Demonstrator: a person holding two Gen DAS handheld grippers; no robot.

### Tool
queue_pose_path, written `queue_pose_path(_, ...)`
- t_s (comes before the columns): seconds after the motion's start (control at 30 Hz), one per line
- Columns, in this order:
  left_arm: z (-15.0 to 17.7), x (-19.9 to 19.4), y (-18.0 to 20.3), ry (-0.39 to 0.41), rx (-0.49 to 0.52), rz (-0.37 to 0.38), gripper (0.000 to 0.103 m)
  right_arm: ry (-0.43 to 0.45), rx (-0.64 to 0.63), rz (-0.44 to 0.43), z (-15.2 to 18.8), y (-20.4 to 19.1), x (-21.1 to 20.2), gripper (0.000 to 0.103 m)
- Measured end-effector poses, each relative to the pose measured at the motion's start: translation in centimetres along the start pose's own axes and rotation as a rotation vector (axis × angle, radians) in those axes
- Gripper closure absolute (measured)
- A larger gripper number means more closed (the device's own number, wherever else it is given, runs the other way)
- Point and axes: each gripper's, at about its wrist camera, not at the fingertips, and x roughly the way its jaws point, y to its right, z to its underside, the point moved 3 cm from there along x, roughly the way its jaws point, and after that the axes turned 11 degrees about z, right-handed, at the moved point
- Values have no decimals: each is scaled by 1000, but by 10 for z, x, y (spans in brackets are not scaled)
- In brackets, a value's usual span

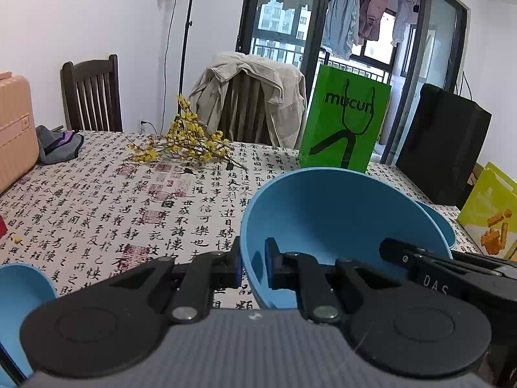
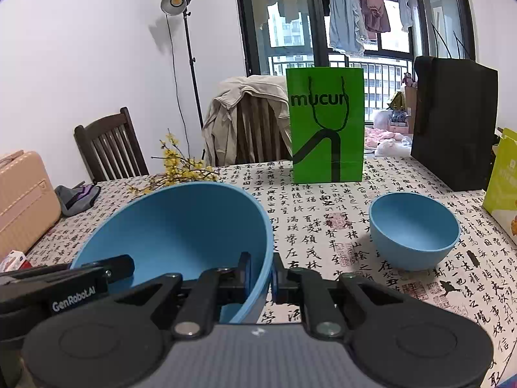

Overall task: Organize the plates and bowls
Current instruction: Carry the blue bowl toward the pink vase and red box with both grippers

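Observation:
A large blue bowl [image 1: 339, 220] is held above the table by both grippers. My left gripper [image 1: 253, 266] is shut on its left rim, one finger inside and one outside. My right gripper [image 2: 260, 274] is shut on its right rim; the bowl fills the left of the right wrist view [image 2: 181, 229]. The right gripper's tip shows at the bowl's right side in the left wrist view [image 1: 407, 255]. A smaller blue bowl [image 2: 413, 229] stands upright on the table to the right, partly hidden behind the large bowl in the left wrist view [image 1: 442, 226]. Another blue bowl [image 1: 19, 294] sits at the lower left.
A green paper bag [image 2: 326, 126] stands at the far table edge, a black bag [image 2: 455, 123] to its right, a yellow-green package [image 2: 502, 177] at far right. Yellow flower sprigs [image 1: 184, 142], a grey cloth [image 1: 58, 145] and a pink suitcase [image 1: 14, 129] lie left. Chairs stand behind the table.

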Motion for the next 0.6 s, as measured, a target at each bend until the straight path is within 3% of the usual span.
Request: queue_pose_path(0.6, 5, -28, -21, 32, -27, 7, 90, 23, -10, -15, 10, -22, -23, 91)
